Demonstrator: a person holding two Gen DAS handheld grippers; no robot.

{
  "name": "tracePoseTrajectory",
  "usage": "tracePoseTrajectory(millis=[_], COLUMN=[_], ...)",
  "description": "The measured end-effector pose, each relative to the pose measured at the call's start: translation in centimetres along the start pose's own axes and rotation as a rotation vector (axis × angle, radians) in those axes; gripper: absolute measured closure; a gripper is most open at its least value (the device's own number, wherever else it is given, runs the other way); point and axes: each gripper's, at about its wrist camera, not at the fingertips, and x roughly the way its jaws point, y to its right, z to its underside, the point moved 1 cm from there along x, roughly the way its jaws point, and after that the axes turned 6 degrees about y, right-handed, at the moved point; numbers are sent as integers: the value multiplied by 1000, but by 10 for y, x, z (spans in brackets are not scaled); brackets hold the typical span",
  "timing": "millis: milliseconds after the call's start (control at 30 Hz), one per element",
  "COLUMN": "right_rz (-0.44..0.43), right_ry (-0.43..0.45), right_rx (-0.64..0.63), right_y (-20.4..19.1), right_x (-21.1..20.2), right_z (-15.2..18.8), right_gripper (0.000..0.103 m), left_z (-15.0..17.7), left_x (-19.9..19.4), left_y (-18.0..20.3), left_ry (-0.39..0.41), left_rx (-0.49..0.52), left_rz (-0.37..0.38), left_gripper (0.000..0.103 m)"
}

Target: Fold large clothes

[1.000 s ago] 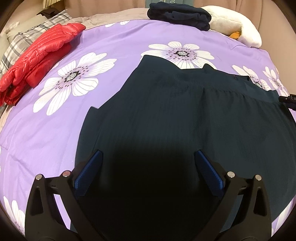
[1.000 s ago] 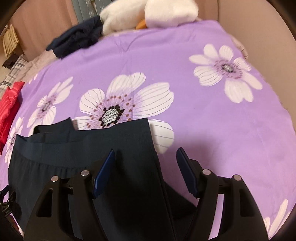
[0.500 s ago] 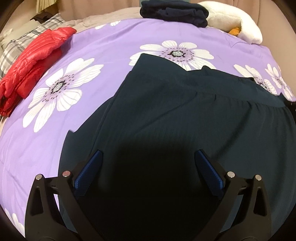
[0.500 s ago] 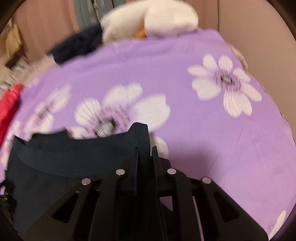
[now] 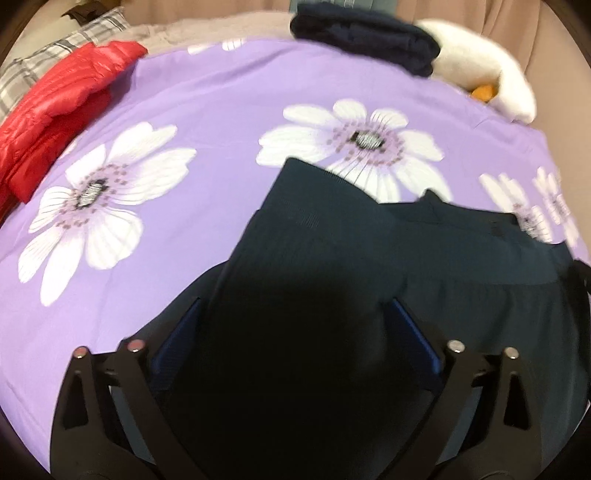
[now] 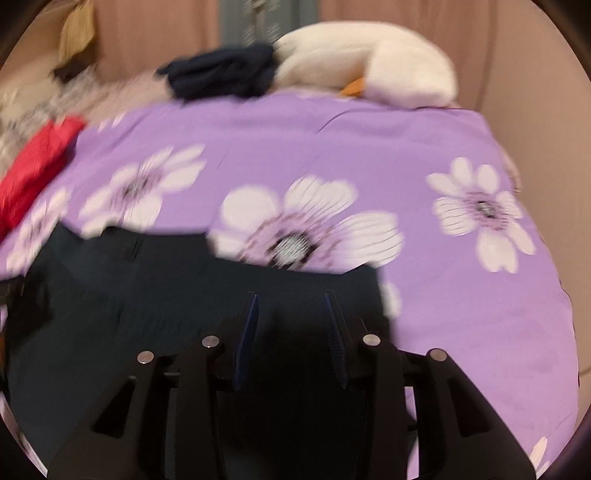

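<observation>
Tools (image 5: 293, 334) (image 6: 291, 332) over dark garment (image 5: 369, 266), red jacket (image 5: 55, 122) aside

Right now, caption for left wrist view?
Open left gripper over the dark skirt on the floral purple bedspread.

Bare purple bedspread (image 5: 207, 110) is lying open across the left and middle of the bed, giving a gripper free passage between the dark garment (image 5: 369, 258) spreading near and the things at the edges. A red puffer jacket (image 5: 55, 118) is blocking the far left side, with a plaid pillow (image 5: 74, 40) sitting beyond it. A folded navy pile (image 5: 365, 33) and a white plush toy (image 5: 487, 81) are crowding the far edge. In the right wrist view, the right side of the bedspread (image 6: 461, 314) is lying open up to the beige wall (image 6: 535, 92).
</observation>
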Motion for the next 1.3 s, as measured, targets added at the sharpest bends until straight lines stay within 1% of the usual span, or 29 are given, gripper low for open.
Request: tracePoseTrajectory(millis=[33,67,100,133,200,267,300,333,367,433,500,533,567,633,733,833,867,900,933,967,1033,1100,1167,1233,1300], right_rz=[9,24,34,40,60,81,88,98,106,123,90,59,47,14,-23,-48,-46,-33,-25,-23,-14,-3,17,53,71], right_ry=[-27,-63,-94,-105,-86,-77,-75,-75,-74,-63,-27,-8,1,17,18,5,5,14,17,13,-5,-14,-18,-26,-30], right_rx=[-28,-54,-63,-63,-60,-40,-27,-5,15,58,87,73,58,10,-34,-65,-78,-88,-95,-97,-84,-50,-25,17,54], right_y=[-5,-10,-13,-16,-18,-19,-18,-15,-12,-8,-6,-10,-15,-28,-47,-64,-70,-75,-78,-80,-79,-70,-61,-43,-28], right_x=[9,21,33,40,48,52,54,56,58,52,35,20,11,-16,-47,-69,-77,-84,-89,-92,-93,-97,-103,-107,-112], right_z=[4,10,15,19,17,11,8,4,1,-2,-4,-2,2,15,42,72,85,95,105,112,127,136,140,146,151], right_gripper=[66,67,66,66,64,59,58,54,54,54,54,54,53,50,50,50,50,50,50,50,48,46,41,41,41], left_z=[-3,-6,-10,-15,-23,-35,-39,-43,-46,-45,-33,-25,-16,4,49,87,95,106,117,125,136,140,144,146,151], left_x=[11,18,22,27,33,41,40,39,32,16,-12,-26,-36,-58,-93,-111,-114,-112,-107,-105,-109,-113,-119,-125,-132], left_y=[1,2,2,3,1,-6,-10,-14,-17,-19,-14,-12,-10,-6,2,10,11,11,10,9,10,8,4,0,-2], left_ry=[-27,-36,-38,-43,-51,-69,-70,-65,-48,-12,30,44,53,69,92,112,117,100,66,61,83,81,75,68,64], left_rx=[-1,2,6,7,-2,-44,-71,-96,-116,-113,-72,-49,-32,3,71,121,130,135,136,144,161,150,132,117,114], left_rz=[-13,-18,-23,-27,-27,-22,-35,-46,-47,-23,15,30,42,77,92,92,81,78,77,62,43,39,37,35,27], left_gripper=[10,9,7,4,2,2,2,2,2,2,2,2,2,2,2,2,2,2,2,2,2,2,2,2,2])
